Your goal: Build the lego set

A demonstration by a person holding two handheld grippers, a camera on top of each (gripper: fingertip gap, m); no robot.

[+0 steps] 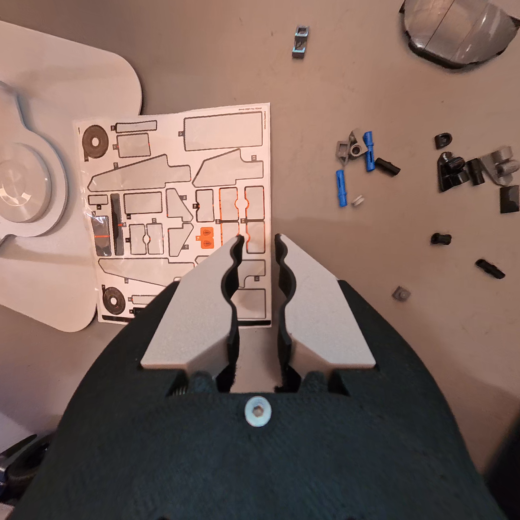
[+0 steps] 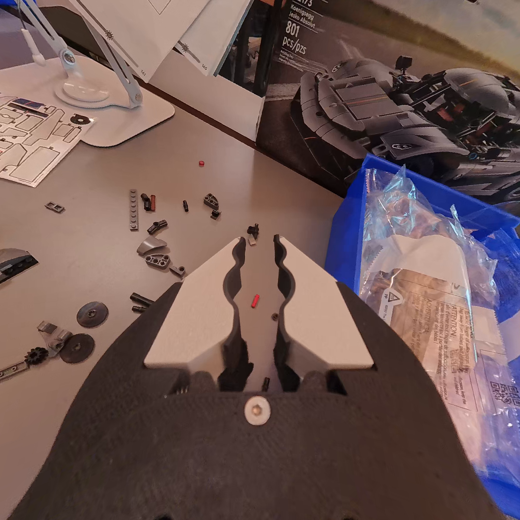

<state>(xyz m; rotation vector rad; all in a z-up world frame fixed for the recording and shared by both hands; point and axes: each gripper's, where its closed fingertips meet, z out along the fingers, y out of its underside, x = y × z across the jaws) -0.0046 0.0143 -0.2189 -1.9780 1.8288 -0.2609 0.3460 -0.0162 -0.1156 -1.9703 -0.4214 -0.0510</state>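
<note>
Over the near edge of the sticker sheet point(image 1: 174, 213) hang the left tongs point(image 1: 259, 239), their jaws parted and nothing between them. The right tongs point(image 2: 259, 239) hover likewise spread and empty above the counter point(image 2: 253, 174), with a small red pin point(image 2: 255, 301) lying on the surface in the gap below them.

The lego parts are scattered loose, not yet joined, as far as I can judge: two blue pins point(image 1: 368, 152) and grey connectors beside black bits toward the counter's right side in the left view; a long grey plate point(image 2: 133, 211), dark discs point(image 2: 92, 314) and a black gear point(image 2: 36, 355) toward the left in the right view. More pieces may be in the clear bags in the blue bin point(image 2: 343, 247), which stands against the set's box point(image 2: 365, 98) at the far edge.

Risks, as I see them:

- The pieces are small and round (pins especially), so a pinch off centre would likely squirt one away across the counter or off its edge.
- Crowded clusters invite a grab that takes two parts at once.
- The left tongs sit just above the sheet; lowering there could snag or crease it.
- A sweep by the right tongs toward the bin could catch the crinkled bags and drag them out.
</note>
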